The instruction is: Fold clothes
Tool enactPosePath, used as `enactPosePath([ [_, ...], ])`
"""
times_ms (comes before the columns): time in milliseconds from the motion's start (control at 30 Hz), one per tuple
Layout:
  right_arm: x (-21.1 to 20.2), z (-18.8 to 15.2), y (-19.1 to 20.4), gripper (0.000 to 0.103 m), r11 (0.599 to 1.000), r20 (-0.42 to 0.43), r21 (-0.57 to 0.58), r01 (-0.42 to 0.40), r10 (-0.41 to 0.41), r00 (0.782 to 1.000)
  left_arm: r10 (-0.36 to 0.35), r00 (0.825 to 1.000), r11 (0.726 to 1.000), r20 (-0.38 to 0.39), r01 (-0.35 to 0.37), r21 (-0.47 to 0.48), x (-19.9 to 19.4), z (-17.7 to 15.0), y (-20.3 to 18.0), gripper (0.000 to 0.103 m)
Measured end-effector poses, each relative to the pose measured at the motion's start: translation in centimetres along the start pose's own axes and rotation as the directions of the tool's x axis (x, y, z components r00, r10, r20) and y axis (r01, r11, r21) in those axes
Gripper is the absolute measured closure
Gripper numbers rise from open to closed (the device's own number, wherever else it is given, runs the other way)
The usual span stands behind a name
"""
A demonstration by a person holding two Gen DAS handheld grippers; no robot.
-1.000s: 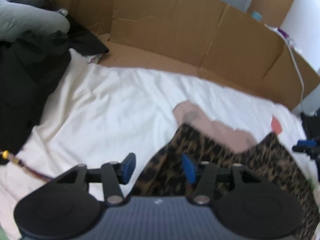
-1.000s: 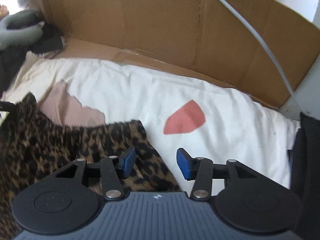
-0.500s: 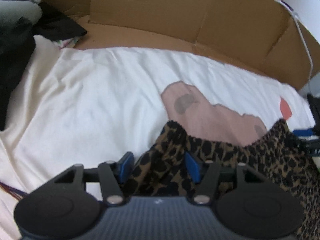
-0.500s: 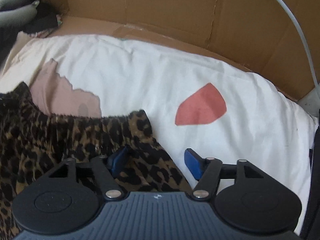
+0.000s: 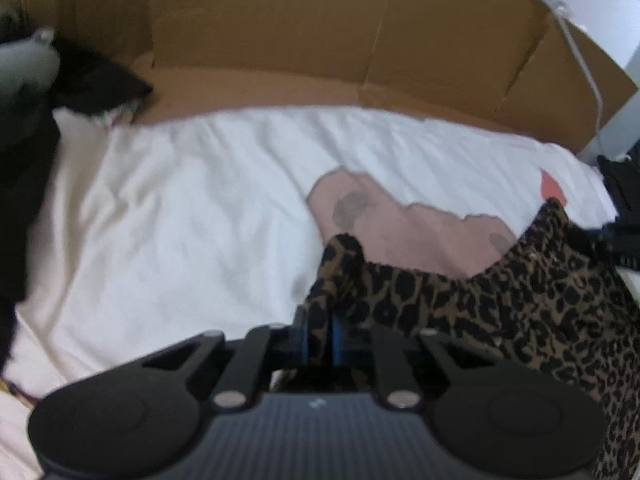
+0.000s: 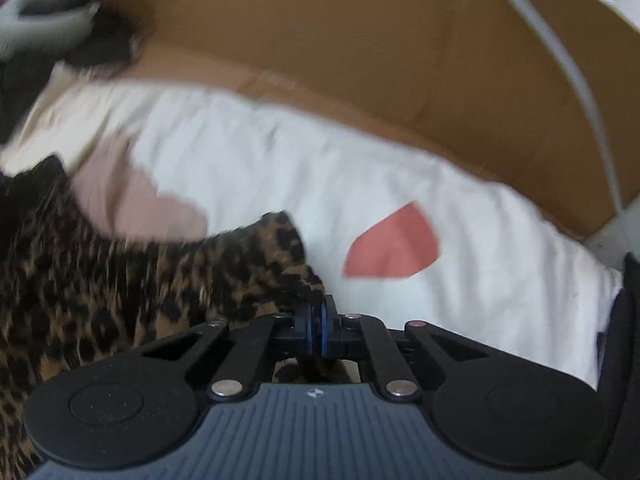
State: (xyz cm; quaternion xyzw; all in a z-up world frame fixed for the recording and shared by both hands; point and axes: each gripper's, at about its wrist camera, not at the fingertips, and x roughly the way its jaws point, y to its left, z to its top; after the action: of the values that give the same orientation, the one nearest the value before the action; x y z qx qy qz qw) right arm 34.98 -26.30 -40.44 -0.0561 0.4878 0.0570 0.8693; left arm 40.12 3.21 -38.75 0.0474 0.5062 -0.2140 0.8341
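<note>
White sheet (image 5: 192, 216) with pink patches, brown cardboard wall (image 5: 280, 20) behind, white cable (image 6: 560, 60), daylight.

Domestic room, likely a bedroom: white printed sheet (image 5: 192, 216) across frame centre, dark clothes heap (image 5: 28, 152) at far left. Flattened cardboard sheet (image 5: 280, 28) walls the top; white cable (image 6: 560, 64) upper right.

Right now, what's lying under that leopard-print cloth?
Under the leopard-print cloth lies a white sheet with a pink patch printed on it, partly covered by the cloth's top edge. How far the pink runs beneath is hidden. A red patch lies bare beside it.
</note>
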Motion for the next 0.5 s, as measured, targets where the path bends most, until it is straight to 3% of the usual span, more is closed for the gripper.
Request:
enactPosePath([
  [167,-2.1,1.6,0.2,0.101,0.998,0.096,-0.017,0.067,-0.065,0.993,0.018,0.995,1.0,0.094,-0.019,0.004,-1.7,1.3,0.0,0.094],
  [333,-2.0,3.8,-0.3,0.102,0.989,0.138,-0.015,0.15,-0.146,0.98,0.054,0.982,0.998,0.183,-0.048,-0.036,-2.4,3.7,0.5,0.095],
  [500,-0.6,5.4,-1.4,0.101,0.984,0.114,0.011,0.18,-0.18,0.977,0.068,0.982,0.998,0.175,-0.069,0.003,-0.8,5.7,-0.2,0.094],
])
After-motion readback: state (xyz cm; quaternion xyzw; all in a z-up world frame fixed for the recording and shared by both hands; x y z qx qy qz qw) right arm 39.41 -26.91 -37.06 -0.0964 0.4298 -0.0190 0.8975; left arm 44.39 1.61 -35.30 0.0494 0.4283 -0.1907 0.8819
